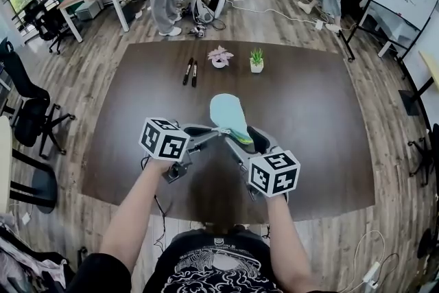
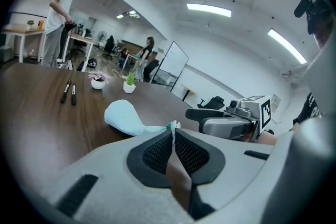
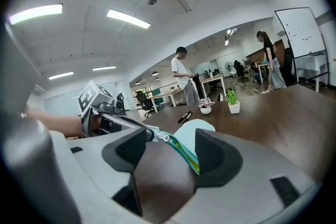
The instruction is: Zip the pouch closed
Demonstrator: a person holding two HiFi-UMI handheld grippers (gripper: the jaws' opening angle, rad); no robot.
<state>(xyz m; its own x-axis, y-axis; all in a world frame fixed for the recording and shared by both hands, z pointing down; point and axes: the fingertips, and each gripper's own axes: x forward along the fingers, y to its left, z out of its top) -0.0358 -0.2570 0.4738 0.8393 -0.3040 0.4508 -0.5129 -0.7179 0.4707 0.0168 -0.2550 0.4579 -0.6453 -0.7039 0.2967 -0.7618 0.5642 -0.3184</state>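
Left gripper (image 2: 172,138) pinches the small silver zip tab (image 3: 157,136) of the soft pale-blue cloth pouch (image 1: 227,113), near the middle of the dark wooden table (image 1: 137,92). Right gripper (image 3: 170,148) has its jaws apart around the green zip (image 3: 185,153); it should squeeze there firmly, then pull.

The head view looks steeply down on a dark wooden table (image 1: 137,113). Both gripper views skim low across it, sharing a pale-blue fabric pouch (image 1: 228,114).

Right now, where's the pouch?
Head view: pouch at table centre, nearer the person than the pink plant and green plant, near end pinched in the left gripper's shut jaws, zipper between the right gripper's open jaws.
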